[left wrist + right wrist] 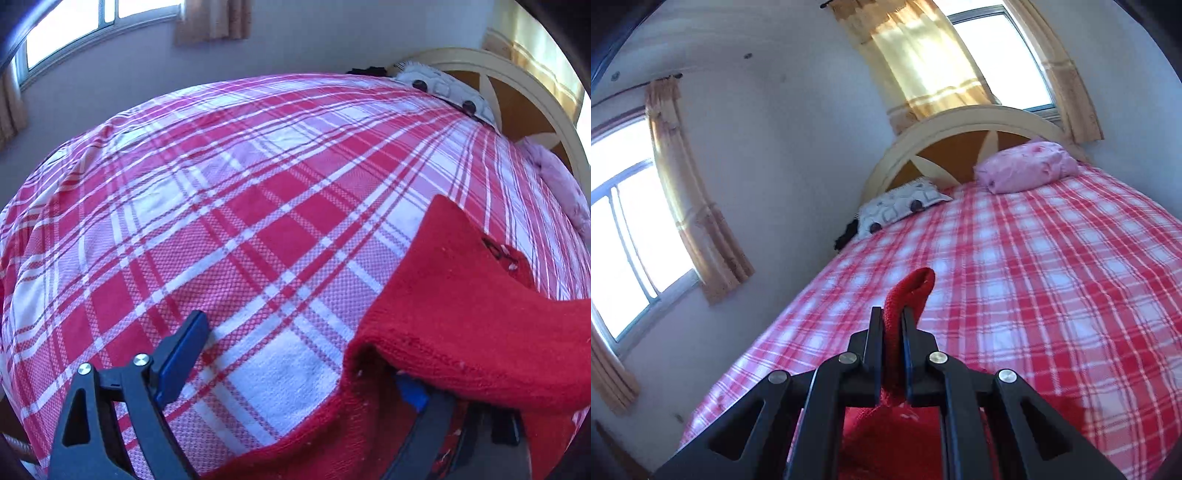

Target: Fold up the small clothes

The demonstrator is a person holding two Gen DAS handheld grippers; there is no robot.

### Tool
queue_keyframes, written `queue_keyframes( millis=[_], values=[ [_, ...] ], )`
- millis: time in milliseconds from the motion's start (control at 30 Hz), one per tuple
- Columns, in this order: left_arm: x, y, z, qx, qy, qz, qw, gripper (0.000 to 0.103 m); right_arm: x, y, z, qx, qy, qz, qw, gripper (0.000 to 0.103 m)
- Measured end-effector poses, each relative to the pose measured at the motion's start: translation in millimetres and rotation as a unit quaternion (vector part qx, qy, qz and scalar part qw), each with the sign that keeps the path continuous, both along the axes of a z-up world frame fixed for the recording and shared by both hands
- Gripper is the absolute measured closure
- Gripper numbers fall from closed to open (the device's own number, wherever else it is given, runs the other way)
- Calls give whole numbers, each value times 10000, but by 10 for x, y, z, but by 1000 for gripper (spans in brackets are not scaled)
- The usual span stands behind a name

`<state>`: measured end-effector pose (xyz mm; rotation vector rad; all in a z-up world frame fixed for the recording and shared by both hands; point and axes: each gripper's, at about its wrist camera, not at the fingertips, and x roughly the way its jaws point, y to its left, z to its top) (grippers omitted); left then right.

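Bedroom, curtained windows; bed (1052,280) under a red-and-white plaid cover, two pillows against the arched headboard (964,122). Right gripper (892,325) clamped tight on a fold of the red knit garment (461,295), cloth poking up past the pads. Left gripper (295,354): jaws wide apart, near finger bare over the cover, far finger draped under the garment. Garment partly lifted off the bed.

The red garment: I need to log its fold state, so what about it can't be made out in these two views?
- Left wrist view: red garment runs off the right and bottom edges; its type and full shape are unknown.
- Left wrist view: the garment drapes over the left gripper's right finger, hiding any contact.
- Right wrist view: the right gripper hides the cloth below its shut jaws.
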<state>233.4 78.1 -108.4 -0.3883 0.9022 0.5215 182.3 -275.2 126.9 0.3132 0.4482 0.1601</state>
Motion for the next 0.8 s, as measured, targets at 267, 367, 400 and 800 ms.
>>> queue_keyframes(
  millis=[267,367,400,800],
  values=[
    [-59,-89,14,151,166,-481,9986,9,-215,-632,-1540,-577,1642,-395,9840,94],
    [-105,-64,26,168,224,-554,9981,8,-260,-787,-2056,-338,2273,-431,9723,94],
    [-115,-58,26,180,254,-571,9979,8,-322,-830,-2054,-182,2118,-445,9761,94],
    [-412,8,196,418,400,-923,9941,7,-768,-961,-1478,-220,1213,-1087,9864,52]
  ],
)
